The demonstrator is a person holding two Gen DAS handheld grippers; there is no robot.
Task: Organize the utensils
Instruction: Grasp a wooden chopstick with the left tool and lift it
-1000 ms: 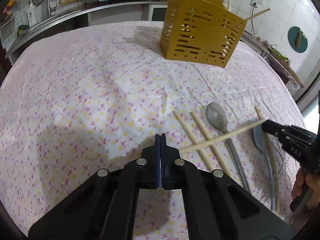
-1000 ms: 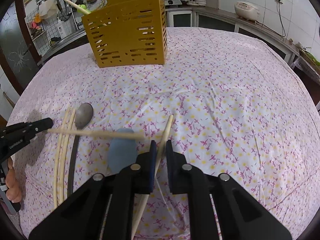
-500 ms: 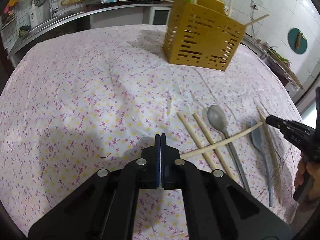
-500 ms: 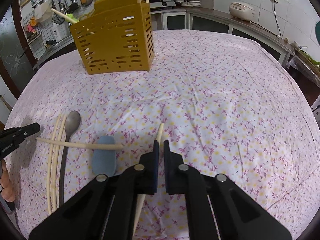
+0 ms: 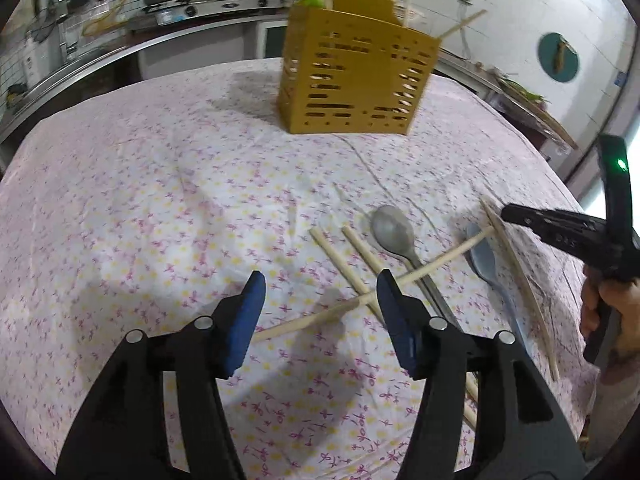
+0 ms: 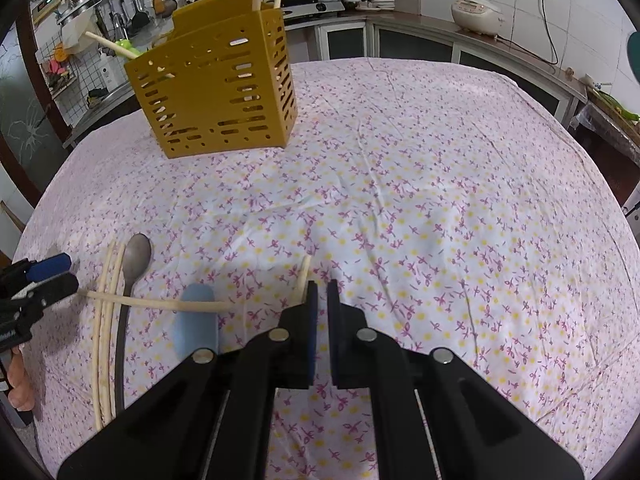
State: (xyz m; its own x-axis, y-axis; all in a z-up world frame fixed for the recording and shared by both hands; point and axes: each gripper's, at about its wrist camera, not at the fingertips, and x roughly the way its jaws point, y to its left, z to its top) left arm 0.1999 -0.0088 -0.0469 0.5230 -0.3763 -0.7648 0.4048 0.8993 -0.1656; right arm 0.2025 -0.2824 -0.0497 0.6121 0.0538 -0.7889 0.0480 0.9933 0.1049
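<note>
The left gripper (image 5: 318, 290) is standing with its jaws spread, having just been opening, and a loose chopstick (image 5: 372, 294) is lying on the floral tablecloth (image 5: 160, 200) with its near end between the blue pads, neither pad pressing on it. That chopstick is running slantwise, its long axis crossing over two parallel chopsticks (image 5: 352, 264) and the handle of a metal spoon (image 5: 394, 232), its far end resting at a pale blue spoon (image 5: 484, 260) toward the other hand. The pair and the metal spoon are lying side by side, their far ends and the spoon's bowl pointing roughly toward the yellow slotted utensil holder (image 5: 352, 84), which is standing well apart at the back of the table with several sticks rising out of it. The right gripper (image 6: 318, 294) is clenching its jaws nearly together; another chopstick (image 6: 301, 278) is emerging beside its left pad, pointing away up the table, but whether it is actually pinched I cannot tell.
</note>
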